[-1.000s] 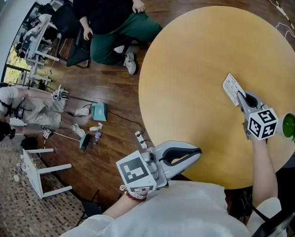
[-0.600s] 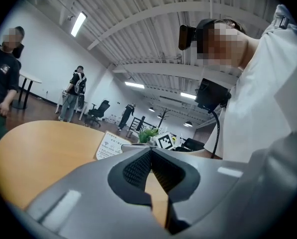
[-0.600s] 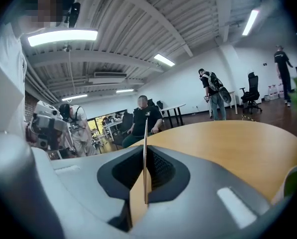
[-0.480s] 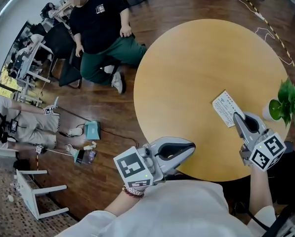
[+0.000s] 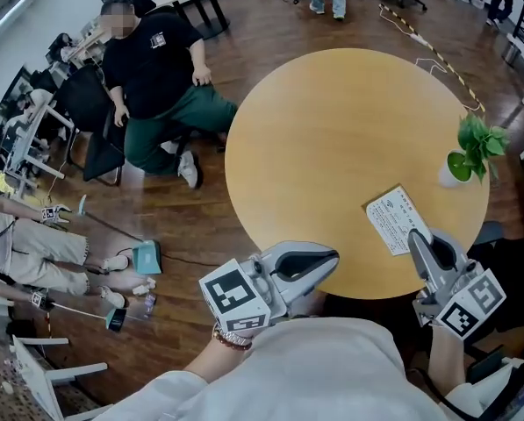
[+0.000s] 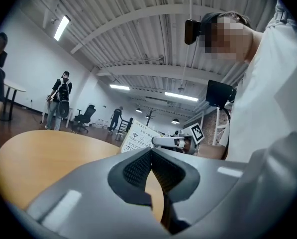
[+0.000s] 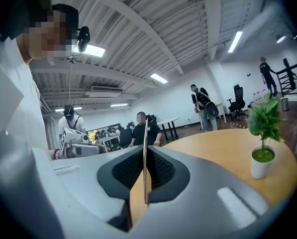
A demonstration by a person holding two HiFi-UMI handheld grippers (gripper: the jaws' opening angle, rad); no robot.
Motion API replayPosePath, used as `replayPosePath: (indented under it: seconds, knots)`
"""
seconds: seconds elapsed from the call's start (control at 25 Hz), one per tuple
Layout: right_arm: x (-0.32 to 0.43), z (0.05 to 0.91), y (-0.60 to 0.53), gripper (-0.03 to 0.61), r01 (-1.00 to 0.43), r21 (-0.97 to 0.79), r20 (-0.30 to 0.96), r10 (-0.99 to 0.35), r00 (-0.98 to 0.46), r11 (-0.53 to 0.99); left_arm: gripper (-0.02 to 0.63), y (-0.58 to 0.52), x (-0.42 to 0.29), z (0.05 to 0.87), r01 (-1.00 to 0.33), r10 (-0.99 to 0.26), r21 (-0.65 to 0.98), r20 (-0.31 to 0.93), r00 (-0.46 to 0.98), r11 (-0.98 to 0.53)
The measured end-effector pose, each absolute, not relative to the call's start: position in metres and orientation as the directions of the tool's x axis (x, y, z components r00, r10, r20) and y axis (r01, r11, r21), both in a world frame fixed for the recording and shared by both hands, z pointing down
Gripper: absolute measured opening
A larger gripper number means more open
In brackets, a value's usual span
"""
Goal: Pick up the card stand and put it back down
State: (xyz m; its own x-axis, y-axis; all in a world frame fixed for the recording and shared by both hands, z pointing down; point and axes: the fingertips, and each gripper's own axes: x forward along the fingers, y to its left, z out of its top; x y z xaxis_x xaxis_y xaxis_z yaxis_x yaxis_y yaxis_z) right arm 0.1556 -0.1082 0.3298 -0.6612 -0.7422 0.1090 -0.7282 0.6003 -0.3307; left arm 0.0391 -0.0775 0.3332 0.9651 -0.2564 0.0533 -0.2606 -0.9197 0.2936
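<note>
The card stand [image 5: 391, 220] is a thin white printed card over the near right part of the round wooden table [image 5: 332, 121]. My right gripper [image 5: 414, 236] is shut on its near edge. In the right gripper view the card stand [image 7: 146, 133] shows edge-on, pinched between the pads of the right gripper [image 7: 145, 159]. In the left gripper view the card stand [image 6: 138, 138] stands tilted, with the right gripper [image 6: 174, 142] behind it. Whether it touches the table I cannot tell. My left gripper [image 5: 334, 258] is shut and empty at the table's near edge, and the left gripper [image 6: 151, 152] has its pads touching.
A small green plant in a white pot [image 5: 466, 150] stands near the table's right edge, beyond the card; the plant [image 7: 261, 142] shows at the right gripper view's right. A seated person [image 5: 152, 77] is left of the table. Cables and a toppled stool [image 5: 42, 371] lie on the wooden floor.
The right gripper has drawn the card stand toward me, closer to the table's near edge. The head view has swung, bringing the plant fully into view. The left gripper has kept its place.
</note>
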Motion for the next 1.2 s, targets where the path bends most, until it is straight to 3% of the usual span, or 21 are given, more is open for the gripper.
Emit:
replayPosePath:
  seconds: [0.48, 0.92, 1.2]
  knots:
    - [0.079, 0.287, 0.032, 0.02, -0.794, -0.251, 0.017, -0.818, -0.575, 0.553, 0.002, 0.02, -0.019, 0.351, -0.144, -0.158, 0.36, -0.007, 0.987, -0.922]
    - [0.092, 0.277, 0.092, 0.02, -0.775, -0.248, -0.035, -0.804, -0.593, 0.582, 0.002, 0.08, 0.012, 0.308, -0.113, -0.125, 0.241, -0.036, 0.991, -0.964]
    - [0.105, 0.279, 0.102, 0.02, -0.765, -0.285, -0.06, -0.808, -0.587, 0.577, 0.002, 0.094, 0.036, 0.312, -0.099, -0.095, 0.196, 0.033, 0.995, -0.976]
